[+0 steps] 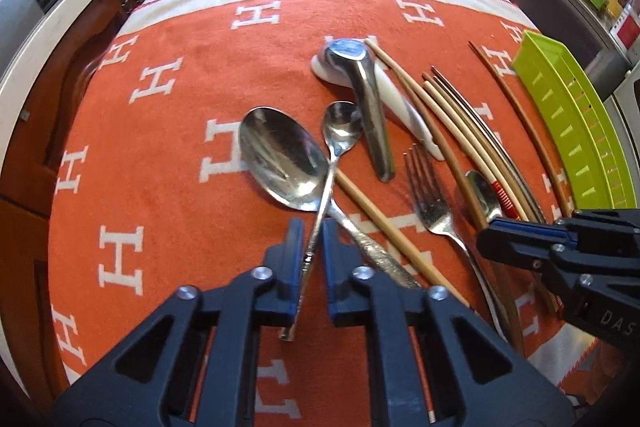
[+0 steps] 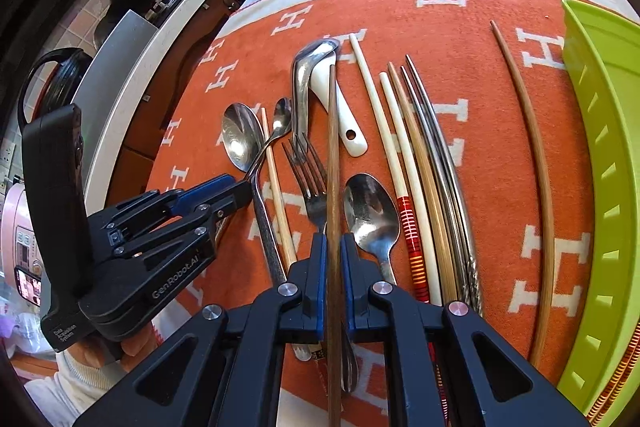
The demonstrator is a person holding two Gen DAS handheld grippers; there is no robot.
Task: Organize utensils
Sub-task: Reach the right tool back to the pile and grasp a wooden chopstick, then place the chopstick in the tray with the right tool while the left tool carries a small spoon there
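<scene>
Left wrist view: left gripper [image 1: 311, 229] closed on the slim handle of a small polished steel teaspoon [image 1: 342, 125], bowl lying over the orange terry cloth with white H letters [image 1: 160, 155]. Beside it, one large oval steel serving spoon [image 1: 282, 157], glossy and mirror-like, handle crossing under the teaspoon's. Further off, one angular steel soup spoon [image 1: 366, 95] resting on one white ceramic soup spoon [image 1: 404, 107]. One four-tined steel fork [image 1: 428, 187] just right of a pale bamboo chopstick [image 1: 384, 223]. Lime-green slotted plastic tray [image 1: 568, 123] along the right edge. Right gripper [image 1: 486, 241] seen from the side at right; jaw state impossible to tell here.

Right wrist view: right gripper [image 2: 332, 247] clamped on one long dark wooden chopstick [image 2: 333, 155], raised above the fork. One more steel spoon [image 2: 370, 211] just right of it. Then two ivory chopsticks [image 2: 394, 147], one with red-and-orange banding, one tan bamboo stick, two twisted metal chopsticks [image 2: 444, 163]. One thin curved brown chopstick [image 2: 536, 155] lying apart, near the tray.
</scene>
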